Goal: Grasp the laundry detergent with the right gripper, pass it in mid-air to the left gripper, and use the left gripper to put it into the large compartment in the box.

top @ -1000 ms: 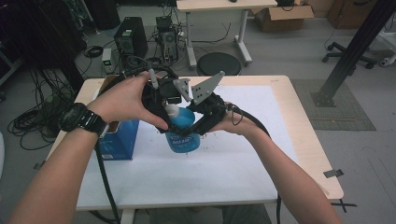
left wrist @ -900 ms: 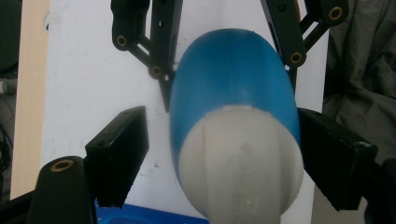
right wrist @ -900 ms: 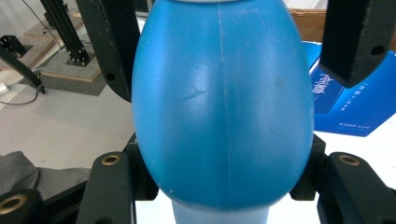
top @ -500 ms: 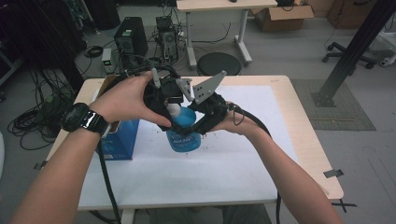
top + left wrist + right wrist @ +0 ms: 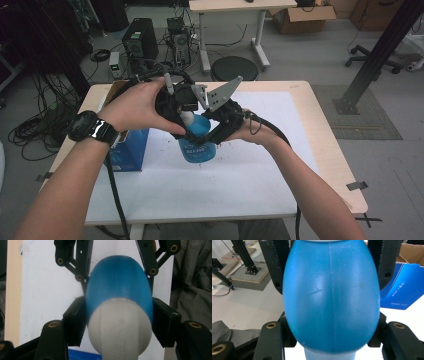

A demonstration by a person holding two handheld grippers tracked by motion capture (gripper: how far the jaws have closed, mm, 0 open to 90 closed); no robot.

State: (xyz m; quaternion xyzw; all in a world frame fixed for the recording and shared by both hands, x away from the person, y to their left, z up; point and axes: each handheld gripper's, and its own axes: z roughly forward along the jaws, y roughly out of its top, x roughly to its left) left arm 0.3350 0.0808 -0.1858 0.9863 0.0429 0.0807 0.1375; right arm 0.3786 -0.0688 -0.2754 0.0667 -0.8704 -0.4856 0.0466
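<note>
Blue bottle [image 5: 196, 142] was held above the white sheet [image 5: 240, 175] on the table [image 5: 330, 150], both grippers on it at once.

Left gripper [image 5: 176, 114]: came at the bottle from above. Left gripper view looked down over the white cap [image 5: 120, 327], the jaws closed against the blue shoulder on either side just below the cap. Gap between them no wider than the bottle; firm hold, by the look of it.

Right gripper [image 5: 220, 127]: closed on the blue body lower down, jaws pressed to both flanks in the right gripper view, bottle bulging between them. The left gripper's jaws showed beyond, at the top of that view.

Blue box [image 5: 129, 150] sat on the table to the left of the left gripper, beyond the bottle as the right gripper saw it.

Change over the last second: small. Both grips stayed on; hands and bottle shifted only slightly, the pair remaining tight together over the same patch of sheet.

Judgement: with body braced and the top held, this read as work on the cap, likely twisting. No visible gap between cap and body yet.
</note>
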